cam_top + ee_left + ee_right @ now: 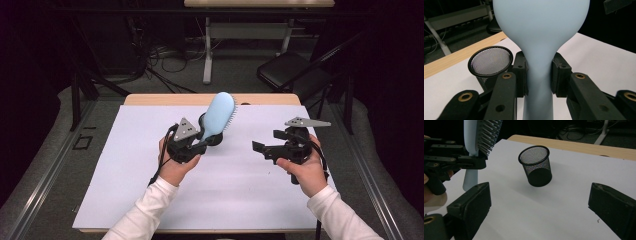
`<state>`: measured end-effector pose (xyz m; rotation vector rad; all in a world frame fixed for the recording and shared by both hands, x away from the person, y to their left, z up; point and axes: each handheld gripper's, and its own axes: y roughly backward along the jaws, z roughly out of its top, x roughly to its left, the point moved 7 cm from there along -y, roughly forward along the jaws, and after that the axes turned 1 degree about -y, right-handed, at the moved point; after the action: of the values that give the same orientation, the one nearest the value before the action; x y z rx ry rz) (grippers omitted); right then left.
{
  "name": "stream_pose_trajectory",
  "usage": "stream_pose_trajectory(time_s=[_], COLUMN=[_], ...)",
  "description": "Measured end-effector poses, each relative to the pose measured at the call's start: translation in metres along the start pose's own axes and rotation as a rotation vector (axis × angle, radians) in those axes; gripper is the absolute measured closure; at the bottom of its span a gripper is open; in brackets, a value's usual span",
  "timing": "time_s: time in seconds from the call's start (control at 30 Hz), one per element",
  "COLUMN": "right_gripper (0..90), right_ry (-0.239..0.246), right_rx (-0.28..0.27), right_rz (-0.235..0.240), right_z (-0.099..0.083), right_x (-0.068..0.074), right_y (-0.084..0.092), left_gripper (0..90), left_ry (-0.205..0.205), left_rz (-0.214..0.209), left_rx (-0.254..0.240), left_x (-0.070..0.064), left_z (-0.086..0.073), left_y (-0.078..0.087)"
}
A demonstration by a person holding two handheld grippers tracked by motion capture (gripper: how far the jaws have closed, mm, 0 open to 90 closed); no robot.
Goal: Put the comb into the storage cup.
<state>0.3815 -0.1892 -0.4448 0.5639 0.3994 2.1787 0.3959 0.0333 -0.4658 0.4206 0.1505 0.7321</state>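
Dim room behind a white-covered surface (150, 200)

A grey floor (45, 165) surrounds it; far off stand a desk (250, 30) over tangled cables (165, 57) and, right, a black chair (287, 70).

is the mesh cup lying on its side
No, the mesh cup stands upright on the white sheet, open mouth up, beside the brush.

- High view: the white sheet (150, 165) is evenly and brightly lit, seemingly from overhead; everything beyond the table falls into deep dark.
- Shadows are soft and short; the cup (536, 165) throws a faint one on its right in the right gripper view.
- Left gripper view: the brush (540, 37) is very close, slightly soft, with no glare.
- Right gripper view: the near jaws are blurred, the cup sharp.
- All pictures are somewhat grainy.
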Motion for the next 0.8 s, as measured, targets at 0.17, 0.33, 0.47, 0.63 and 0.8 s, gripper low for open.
stream_pose_trajectory(time_s=[0.17, 0.33, 0.47, 0.63, 0.8], right_gripper=[4.2, 4.3, 4.3, 4.4, 5.1], right_ry=[-0.004, 0.000, 0.001, 0.005, -0.012], right_rx=[0.004, 0.005, 0.002, -0.007, 0.002], right_rz=[0.014, 0.034, 0.047, 0.045, 0.058], right_z=[0.008, 0.017, 0.026, 0.037, 0.042], right_x=[0.005, 0.012, 0.018, 0.020, 0.023], right_y=[-0.002, -0.005, -0.007, -0.011, -0.019], left_gripper=[70.1, 70.1, 70.1, 70.1, 70.1], left_ry=[0.004, 0.001, 0.002, 0.000, -0.001], left_rz=[0.004, 0.007, 0.008, 0.008, 0.008], left_rx=[-0.010, -0.010, -0.011, -0.013, -0.016], left_x=[-0.001, 0.000, 0.000, -0.001, -0.002], left_z=[0.000, -0.001, -0.002, -0.002, -0.002], left_y=[0.000, 0.000, 0.000, -0.001, -0.001])
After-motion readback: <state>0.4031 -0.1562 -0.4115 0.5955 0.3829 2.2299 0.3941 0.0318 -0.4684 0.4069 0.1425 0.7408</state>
